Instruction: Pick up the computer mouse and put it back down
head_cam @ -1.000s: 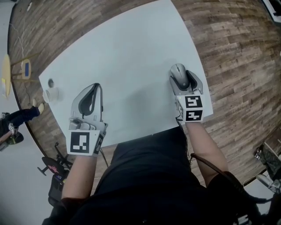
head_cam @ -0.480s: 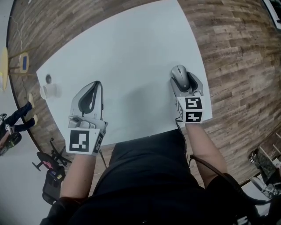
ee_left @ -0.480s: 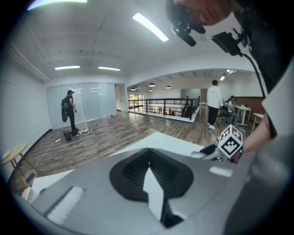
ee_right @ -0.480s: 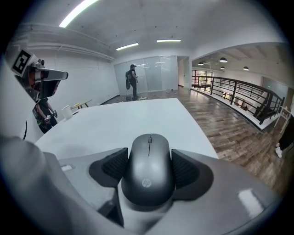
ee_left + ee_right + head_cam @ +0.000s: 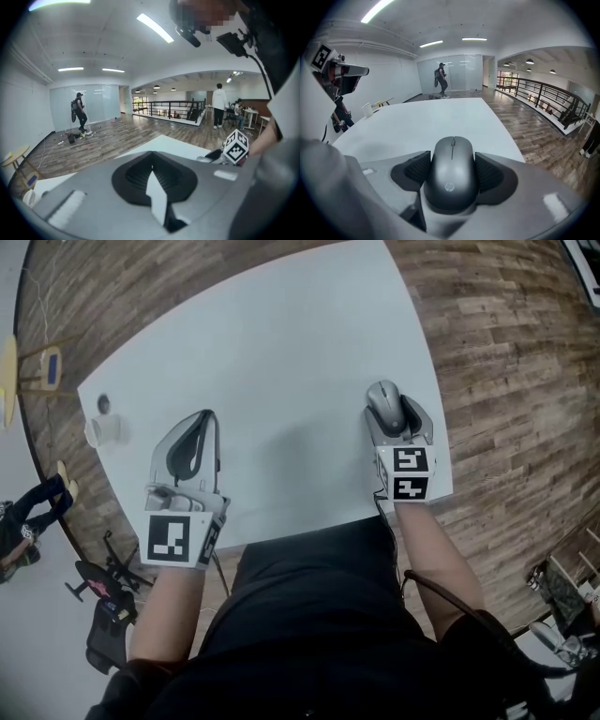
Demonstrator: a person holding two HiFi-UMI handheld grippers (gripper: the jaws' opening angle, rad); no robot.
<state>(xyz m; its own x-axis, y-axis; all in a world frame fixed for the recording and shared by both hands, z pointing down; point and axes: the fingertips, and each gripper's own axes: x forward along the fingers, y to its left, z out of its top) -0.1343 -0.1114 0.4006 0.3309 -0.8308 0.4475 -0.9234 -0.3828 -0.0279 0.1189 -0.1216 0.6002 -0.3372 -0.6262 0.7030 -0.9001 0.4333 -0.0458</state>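
Little is changing from a second ago: both grippers are keeping their places over the white surface (image 5: 272,362), and the computer mouse (image 5: 383,401) is staying between the same jaws. Only the person on the floor (image 5: 28,517) at the picture's left edge is shifting position, and the head view itself is drifting slightly.

Near the right edge of the surface, the right gripper (image 5: 392,414) is pinching the computer mouse (image 5: 451,176). Its jaws are standing wide, with one ribbed black pad (image 5: 415,171) pressing against the mouse's left flank and the other pad (image 5: 490,172) against its right flank. The mouse is pointing away from the person, with its scroll wheel toward the far end of the surface. Whether it is resting on the surface or hanging just above it cannot be told.

Well apart from it, toward the near left of the surface, the left gripper (image 5: 206,416) is hovering with its jaws pressed together and nothing between them. In its own view the left gripper (image 5: 151,161) is showing the two black pads meeting along a thin line.

A white cup (image 5: 105,430) is sitting near the surface's left corner, with a small dark round object (image 5: 103,405) just beyond it. Wooden flooring (image 5: 506,352) is surrounding the surface. In the left gripper view, one person (image 5: 78,110) is standing far off by a glass wall and another person in white (image 5: 219,105) is standing near a railing.
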